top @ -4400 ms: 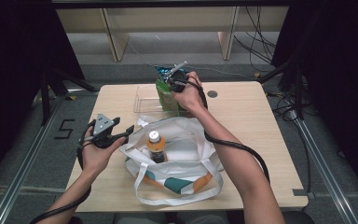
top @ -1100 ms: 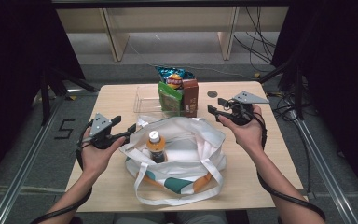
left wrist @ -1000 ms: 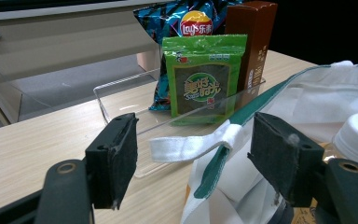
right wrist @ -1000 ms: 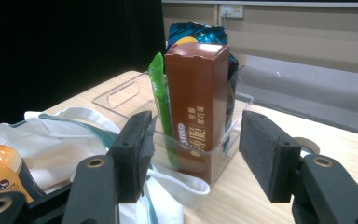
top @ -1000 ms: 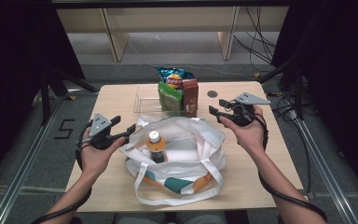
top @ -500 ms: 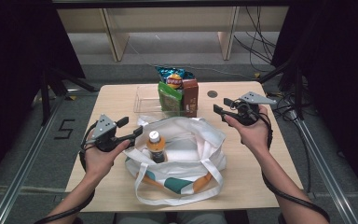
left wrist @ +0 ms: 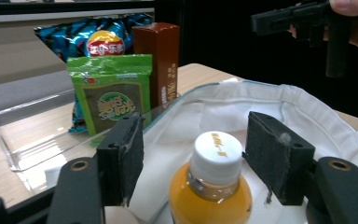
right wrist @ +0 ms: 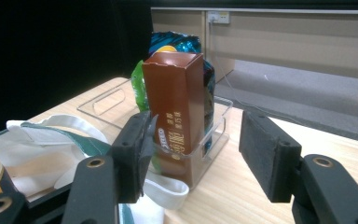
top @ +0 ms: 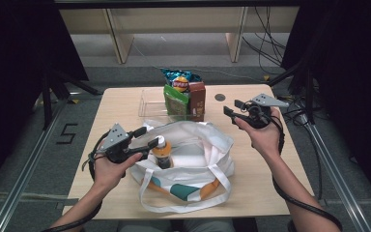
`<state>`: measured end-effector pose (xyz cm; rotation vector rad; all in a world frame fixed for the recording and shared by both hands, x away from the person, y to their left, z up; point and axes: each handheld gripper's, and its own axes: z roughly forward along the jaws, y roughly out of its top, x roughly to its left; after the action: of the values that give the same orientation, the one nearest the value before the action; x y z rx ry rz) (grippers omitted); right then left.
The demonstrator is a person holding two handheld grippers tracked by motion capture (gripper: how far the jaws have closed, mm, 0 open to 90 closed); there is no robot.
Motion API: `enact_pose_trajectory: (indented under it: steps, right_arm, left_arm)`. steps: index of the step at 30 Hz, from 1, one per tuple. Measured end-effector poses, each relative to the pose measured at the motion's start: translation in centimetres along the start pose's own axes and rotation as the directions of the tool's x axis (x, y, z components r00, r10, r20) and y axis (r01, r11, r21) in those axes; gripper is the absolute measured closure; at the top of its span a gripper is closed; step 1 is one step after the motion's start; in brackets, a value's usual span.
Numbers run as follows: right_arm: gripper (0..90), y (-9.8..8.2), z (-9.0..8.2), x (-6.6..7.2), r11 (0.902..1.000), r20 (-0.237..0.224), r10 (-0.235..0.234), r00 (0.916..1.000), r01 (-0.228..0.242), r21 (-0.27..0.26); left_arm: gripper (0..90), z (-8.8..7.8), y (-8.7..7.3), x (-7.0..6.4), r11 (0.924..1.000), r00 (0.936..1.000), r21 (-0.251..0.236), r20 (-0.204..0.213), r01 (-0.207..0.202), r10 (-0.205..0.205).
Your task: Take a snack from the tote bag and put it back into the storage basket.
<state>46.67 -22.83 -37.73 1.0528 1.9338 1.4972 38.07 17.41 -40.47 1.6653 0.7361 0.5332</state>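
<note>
An orange juice bottle (top: 162, 152) with a white cap (left wrist: 216, 151) stands upright in an open white tote bag (top: 198, 150). My left gripper (top: 146, 137) reaches over the bag's left rim. Its jaws have just been closing and stand on either side of the cap, with gaps to both pads (left wrist: 123, 161), so it is open. My right gripper (top: 232, 110) hovers open over the table right of the bag, with nothing between its pads (right wrist: 268, 151). It points at a brown box (right wrist: 177, 107).
A clear plastic tray (top: 149, 102) at the back middle of the table holds a green snack packet (top: 175, 102), the brown box (top: 197, 99) and a blue chips bag (top: 179, 79). A dark round spot (top: 220, 97) marks the tabletop behind the right gripper.
My left gripper has moved right over the bag's rim until its jaws flank the bottle cap, and they have narrowed a little. The right hand has barely shifted.
</note>
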Motion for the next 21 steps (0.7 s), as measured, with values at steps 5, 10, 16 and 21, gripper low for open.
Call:
enact_pose_trajectory:
  steps: [5,10,16,21]
  right_arm:
    - [44.9,-0.1,0.2,-0.1,0.9999,-0.003,-0.009,1.0,0.009,0.006]
    - [44.8,-0.2,0.1,-0.2,0.9999,0.0,0.009,1.0,-0.009,0.006]
    - [44.8,-0.2,0.2,-0.2,1.0,-0.001,0.004,1.0,-0.004,0.009]
    - [44.8,-0.3,0.3,-0.2,0.9999,0.001,-0.005,1.0,0.005,0.013]
  left_arm:
    - [37.8,0.6,-0.3,-0.5,1.0,0.9998,0.009,0.02,0.0,0.0]
    - [39.8,1.3,-0.8,-0.7,0.9997,0.9996,0.026,0.028,-0.005,0.004]
    - [42.7,2.1,-1.4,-0.8,0.9991,0.9993,0.039,0.034,-0.015,0.013]
    - [45.2,2.5,-1.8,-0.8,0.9987,0.999,0.045,0.041,-0.022,0.02]
